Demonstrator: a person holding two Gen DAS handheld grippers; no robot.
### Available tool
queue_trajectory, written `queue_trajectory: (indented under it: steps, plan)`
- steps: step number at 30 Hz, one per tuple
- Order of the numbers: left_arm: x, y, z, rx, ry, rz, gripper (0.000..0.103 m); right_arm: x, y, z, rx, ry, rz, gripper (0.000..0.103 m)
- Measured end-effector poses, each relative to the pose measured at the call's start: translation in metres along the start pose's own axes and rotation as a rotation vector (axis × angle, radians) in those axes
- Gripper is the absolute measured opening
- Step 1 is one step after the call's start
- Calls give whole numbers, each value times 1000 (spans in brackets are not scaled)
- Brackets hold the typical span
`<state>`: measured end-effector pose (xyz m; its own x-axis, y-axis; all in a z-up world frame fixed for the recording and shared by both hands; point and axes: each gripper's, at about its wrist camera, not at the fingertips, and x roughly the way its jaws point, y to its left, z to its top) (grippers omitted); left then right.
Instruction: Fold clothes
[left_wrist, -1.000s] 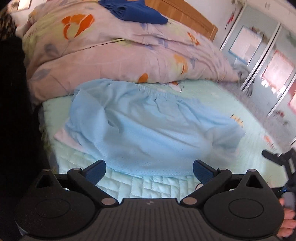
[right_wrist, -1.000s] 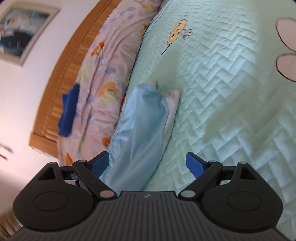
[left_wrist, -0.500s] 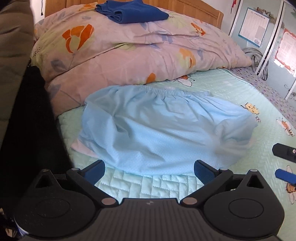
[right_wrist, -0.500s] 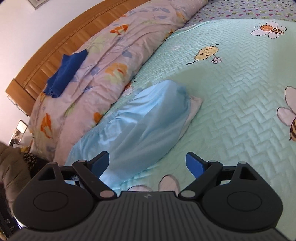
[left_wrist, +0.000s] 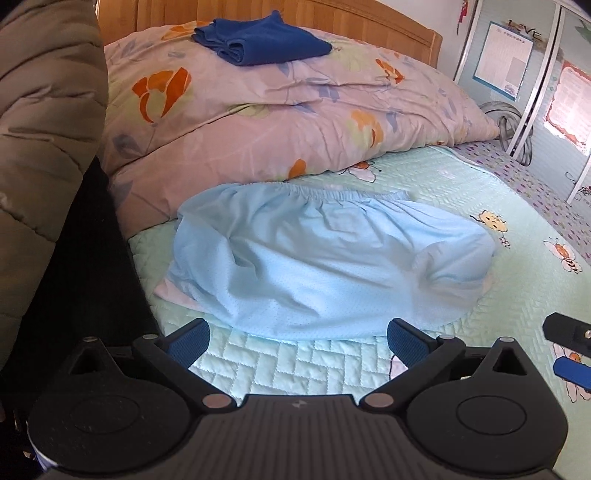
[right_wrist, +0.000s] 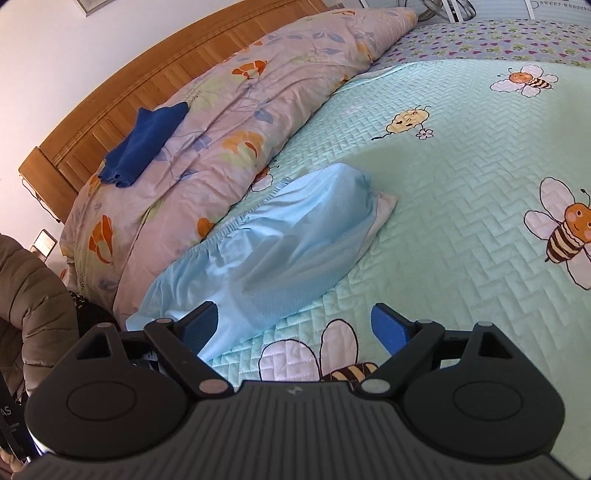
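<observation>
Left wrist view shows both the left gripper (left_wrist: 297, 338) and right gripper (right_wrist: 295, 325) wide open and empty beside the light blue shorts (left_wrist: 325, 258), a fold apparently done, next needing a fresh edge grasp.

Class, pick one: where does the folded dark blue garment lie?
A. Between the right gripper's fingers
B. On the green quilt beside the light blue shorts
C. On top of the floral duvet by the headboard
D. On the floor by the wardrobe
C: the dark blue garment rests on the floral duvet in front of the wooden headboard, well behind the light blue shorts.
</observation>
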<state>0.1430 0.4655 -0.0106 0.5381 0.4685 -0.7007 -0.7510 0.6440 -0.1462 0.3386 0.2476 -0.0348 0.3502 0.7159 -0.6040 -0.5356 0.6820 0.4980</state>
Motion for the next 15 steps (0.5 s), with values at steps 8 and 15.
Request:
queue_trajectory:
  steps: [8, 15]
  plan:
    - [-4, 0, -2, 0, -3, 2, 102, -2, 2, -6, -4, 13, -7, 90]
    - [-2, 3, -5, -13, 28, -81, 102, -9, 0, -12, 8, 2, -6, 90]
